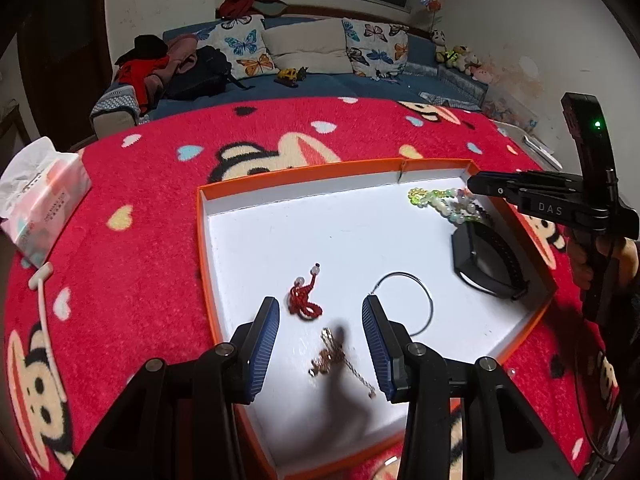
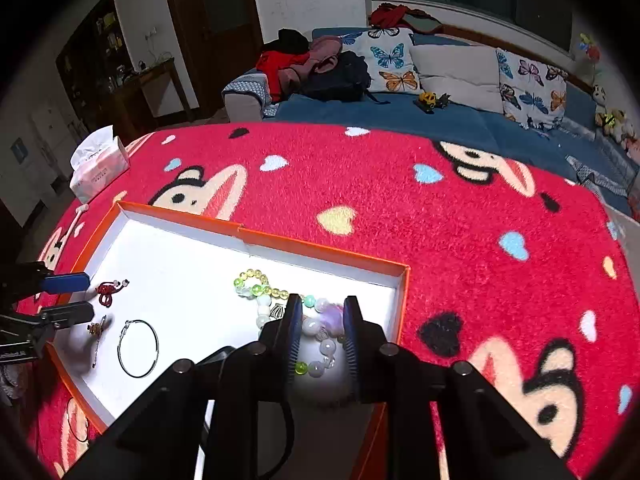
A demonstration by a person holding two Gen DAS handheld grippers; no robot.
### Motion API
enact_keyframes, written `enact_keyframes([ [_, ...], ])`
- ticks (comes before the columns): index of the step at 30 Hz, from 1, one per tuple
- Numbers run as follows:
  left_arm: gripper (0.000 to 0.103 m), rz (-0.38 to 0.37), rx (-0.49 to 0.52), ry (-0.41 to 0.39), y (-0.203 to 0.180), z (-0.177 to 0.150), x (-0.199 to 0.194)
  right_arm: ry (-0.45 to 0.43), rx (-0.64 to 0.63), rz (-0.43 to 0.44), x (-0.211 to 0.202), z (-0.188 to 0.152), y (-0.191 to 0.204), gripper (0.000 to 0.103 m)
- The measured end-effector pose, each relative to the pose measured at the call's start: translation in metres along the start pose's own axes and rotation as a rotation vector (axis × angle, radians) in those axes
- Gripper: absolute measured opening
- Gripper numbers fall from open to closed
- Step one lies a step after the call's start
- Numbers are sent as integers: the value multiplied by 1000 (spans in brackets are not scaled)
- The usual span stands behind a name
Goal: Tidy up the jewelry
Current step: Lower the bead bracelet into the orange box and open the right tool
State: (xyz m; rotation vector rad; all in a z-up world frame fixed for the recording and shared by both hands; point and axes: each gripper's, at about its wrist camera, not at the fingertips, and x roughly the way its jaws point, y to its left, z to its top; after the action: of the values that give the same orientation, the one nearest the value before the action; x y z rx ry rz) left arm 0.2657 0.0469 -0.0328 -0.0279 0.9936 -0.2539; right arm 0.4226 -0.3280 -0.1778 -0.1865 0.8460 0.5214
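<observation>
An orange-edged tray (image 1: 208,240) with a white floor sits on a red cartoon-print cloth (image 1: 132,208). All jewelry lies inside the tray.

Left wrist view: the left gripper (image 1: 320,316) hangs spread wide over the near part of the tray, holding nothing. Between its blue pads (image 1: 266,340) lie a red cord bracelet (image 1: 305,300) and a gold chain piece (image 1: 332,356), the latter blurred. A thin wire hoop (image 1: 416,304) lies just beside the right-hand pad. A black band (image 1: 488,264) rests near the tray's right wall; only this view shows it plainly. A tissue pack (image 1: 44,196) and a white cable (image 1: 44,312) lie on the cloth to the left.

Right wrist view: the right gripper (image 2: 320,320) is narrowed around a string of green, white and purple beads (image 2: 280,300) in the far right corner of the tray (image 2: 320,250). Several beads sit between the fingers (image 2: 292,332); whether the pads press on them cannot be told. The left wrist view shows this gripper (image 1: 474,186) from the side, its tip over the beads (image 1: 444,200), but not the gap. The right view also shows the hoop (image 2: 138,348), the red cord bracelet (image 2: 110,290), the gold chain piece (image 2: 96,332) and the left gripper (image 2: 86,296) at the tray's left.
</observation>
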Motion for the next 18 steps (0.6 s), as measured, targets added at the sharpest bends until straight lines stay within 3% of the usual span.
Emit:
enact_keyframes([
  [10, 47, -22, 3, -39, -12, -26, -45, -59, -95, 5, -48, -12, 30, 30],
  [18, 46, -36, 22, -58, -26, -58, -79, -35, -202, 108, -79, -62, 66, 31],
])
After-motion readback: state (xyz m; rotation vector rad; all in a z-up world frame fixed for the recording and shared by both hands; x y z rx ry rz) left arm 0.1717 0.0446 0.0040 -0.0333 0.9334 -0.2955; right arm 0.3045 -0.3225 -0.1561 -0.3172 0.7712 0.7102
